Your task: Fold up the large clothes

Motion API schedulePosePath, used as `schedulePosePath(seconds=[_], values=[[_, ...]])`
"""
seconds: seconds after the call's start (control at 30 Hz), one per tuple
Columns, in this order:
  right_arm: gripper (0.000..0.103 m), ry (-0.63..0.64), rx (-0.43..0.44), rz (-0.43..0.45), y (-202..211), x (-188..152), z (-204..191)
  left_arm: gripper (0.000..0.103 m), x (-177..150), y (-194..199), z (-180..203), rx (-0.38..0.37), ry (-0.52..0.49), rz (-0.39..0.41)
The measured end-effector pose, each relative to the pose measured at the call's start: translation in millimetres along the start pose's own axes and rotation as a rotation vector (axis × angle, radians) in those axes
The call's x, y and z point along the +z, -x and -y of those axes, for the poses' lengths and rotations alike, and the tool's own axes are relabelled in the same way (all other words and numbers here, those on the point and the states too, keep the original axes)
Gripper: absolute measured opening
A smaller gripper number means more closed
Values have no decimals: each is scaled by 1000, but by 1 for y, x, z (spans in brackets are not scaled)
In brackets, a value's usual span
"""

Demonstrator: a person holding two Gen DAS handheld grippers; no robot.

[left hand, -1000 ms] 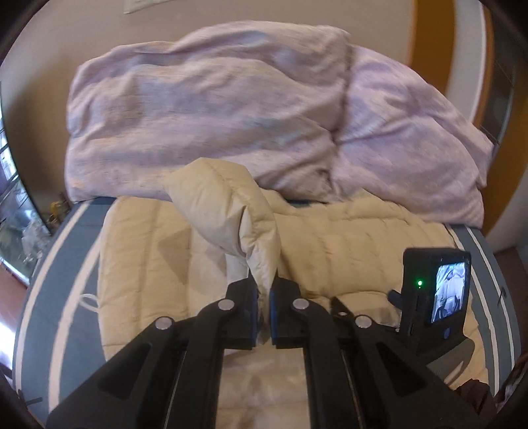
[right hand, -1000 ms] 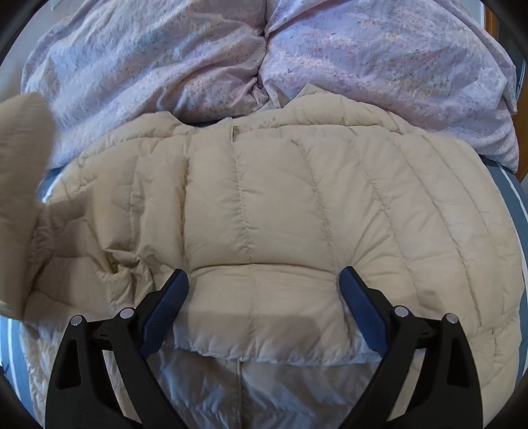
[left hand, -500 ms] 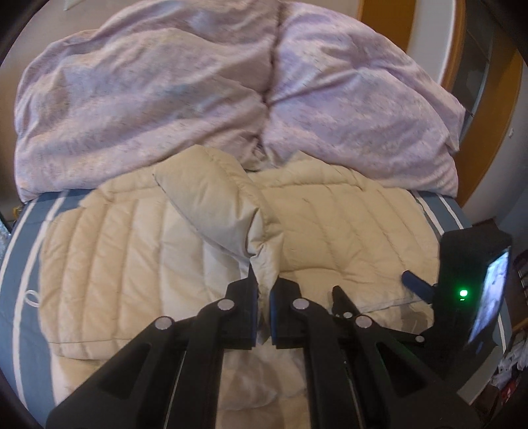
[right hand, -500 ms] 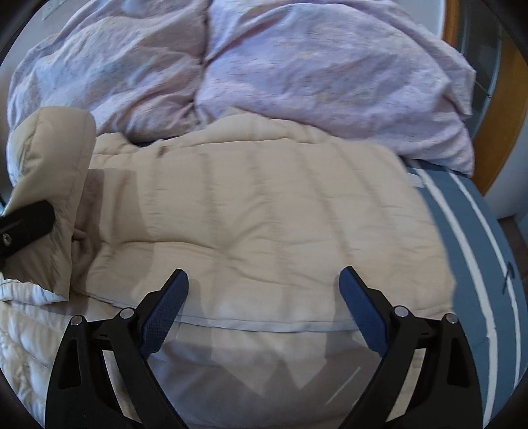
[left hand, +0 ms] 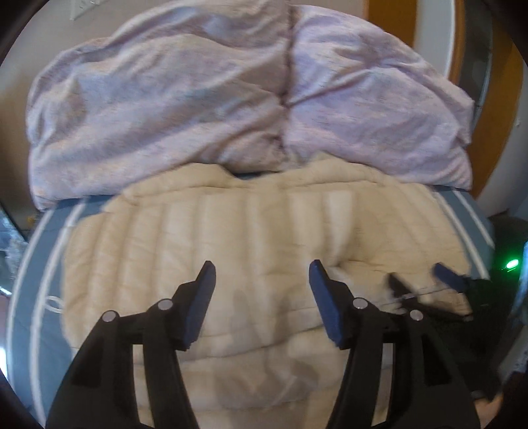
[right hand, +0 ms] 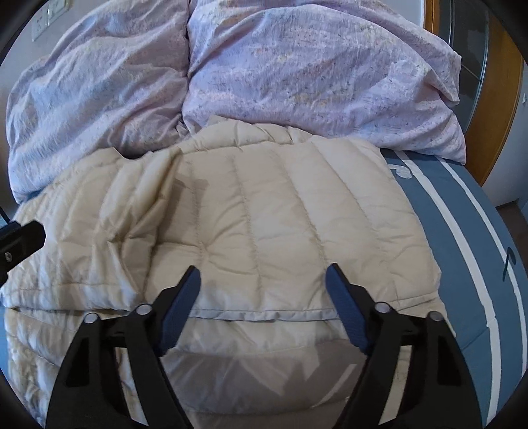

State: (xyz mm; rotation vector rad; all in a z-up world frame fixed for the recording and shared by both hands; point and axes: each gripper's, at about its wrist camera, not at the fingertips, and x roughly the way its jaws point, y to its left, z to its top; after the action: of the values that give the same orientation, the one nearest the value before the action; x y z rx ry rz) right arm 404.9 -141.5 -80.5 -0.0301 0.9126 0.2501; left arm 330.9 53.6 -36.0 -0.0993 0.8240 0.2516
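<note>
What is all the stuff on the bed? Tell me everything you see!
puffy jacket: one, beige, lying flat on the bed, nearest the grippers
duvet: one, lilac, bunched up behind the jacket
bed cover: one, blue with white stripes, under everything
wall socket: one, white, top left wall
door frame: one, orange wood, right side
left gripper: one, black with blue pads, open over the jacket
right gripper: one, black with blue pads, open over the jacket

Two wrist fisheyes, side by side, both facing 12 o'clock across the bed

Each looks forward and down along its own fingers – close above the beige quilted jacket, lilac duvet at 12. They share jacket, duvet and blue sheet; the right gripper shows at 3 in the left view.
</note>
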Motion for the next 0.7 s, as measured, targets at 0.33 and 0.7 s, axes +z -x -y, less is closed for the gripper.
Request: schedulePosePath(seconds=[0.33,0.7], values=[[54,0,142,64,20,7,-25,59,-17,-21,-54,154,30,-67],[42,35,211,67,16,4,-45,55,-33,-50,-35,120,-9,-138]])
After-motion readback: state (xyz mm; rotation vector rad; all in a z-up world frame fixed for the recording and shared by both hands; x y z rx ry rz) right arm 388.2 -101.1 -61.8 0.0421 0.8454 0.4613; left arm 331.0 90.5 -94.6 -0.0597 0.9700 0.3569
